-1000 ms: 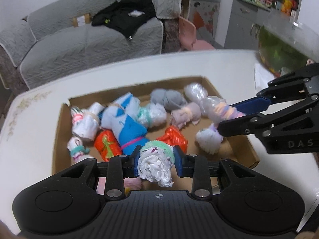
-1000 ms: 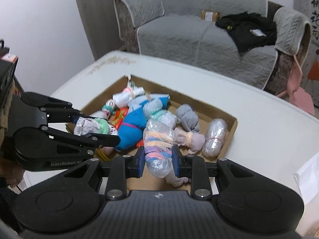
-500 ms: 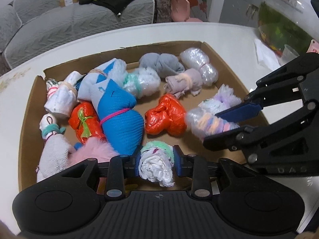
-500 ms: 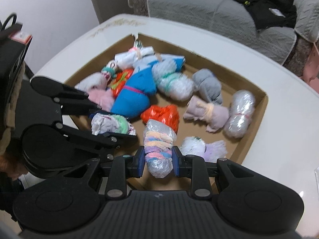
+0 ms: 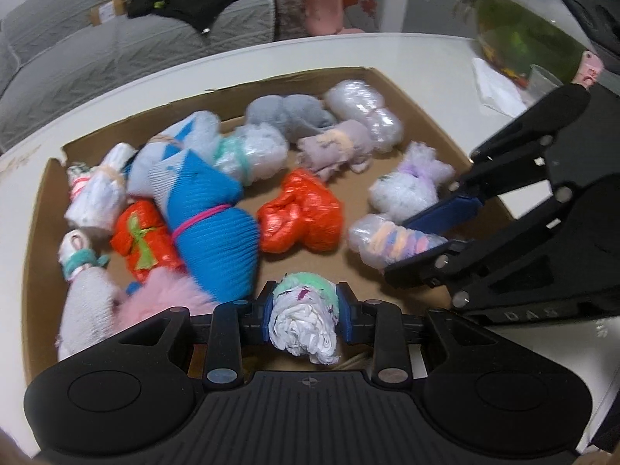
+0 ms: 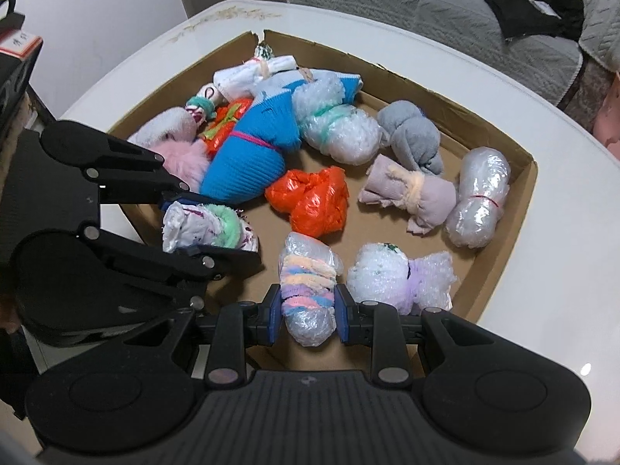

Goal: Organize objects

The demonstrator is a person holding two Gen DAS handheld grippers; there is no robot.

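Now both grippers have sunk low over the box, each carrying a bundle.

From the left wrist view, the left gripper (image 5: 306, 312) has its fingers clamped on a white bundle (image 5: 304, 321) banded in green, hanging just above the near edge of the box (image 5: 445, 135). A second ago it rode higher, with the sofa in plain sight; now the box floor fills the picture. The red bundle (image 5: 302, 213) lies just ahead.

From the right wrist view, the right gripper (image 6: 308, 312) is clamped on a clear bundle (image 6: 308, 290) with pastel bands, its far end near or on the cardboard beside the lilac bundle (image 6: 399, 275). The tabletop (image 6: 542, 252) shows around the box.

Both loads look about ready to be let go inside the box.
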